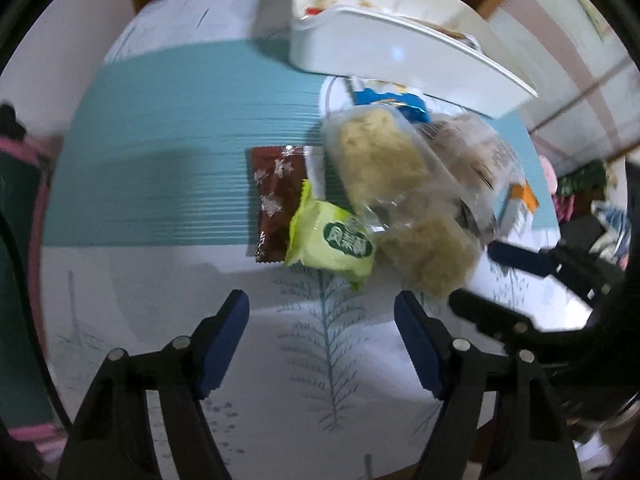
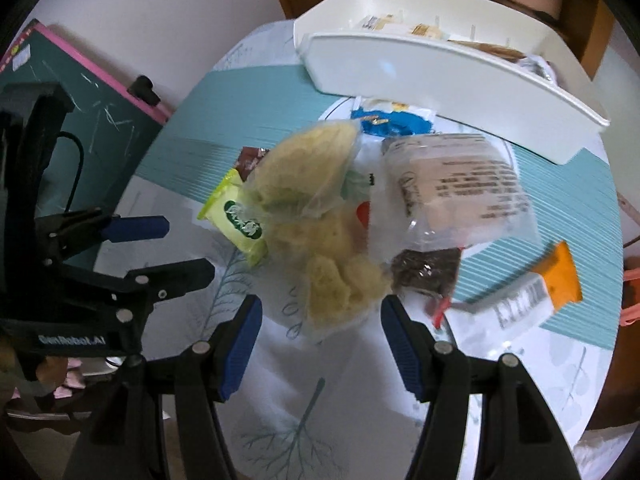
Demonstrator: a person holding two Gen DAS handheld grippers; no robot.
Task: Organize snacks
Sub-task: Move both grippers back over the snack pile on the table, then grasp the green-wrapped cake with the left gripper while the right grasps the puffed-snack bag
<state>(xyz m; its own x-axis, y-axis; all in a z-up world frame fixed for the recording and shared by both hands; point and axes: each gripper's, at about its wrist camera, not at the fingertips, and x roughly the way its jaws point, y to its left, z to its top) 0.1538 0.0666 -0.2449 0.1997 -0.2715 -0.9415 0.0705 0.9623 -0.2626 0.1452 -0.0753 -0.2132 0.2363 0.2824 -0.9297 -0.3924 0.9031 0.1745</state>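
Just ahead of both open, empty tongs, left tongs [image 1: 322, 344] and right tongs [image 2: 320, 344], the snack pile [image 2: 344, 216] lies on the table [image 1: 280, 340]: light, crinkly, slippery packets with crushable pastry, best pinched by a sealed edge.

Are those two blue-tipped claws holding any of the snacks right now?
No. The left gripper and the right gripper both stand open above the snack pile, nothing between their pads.
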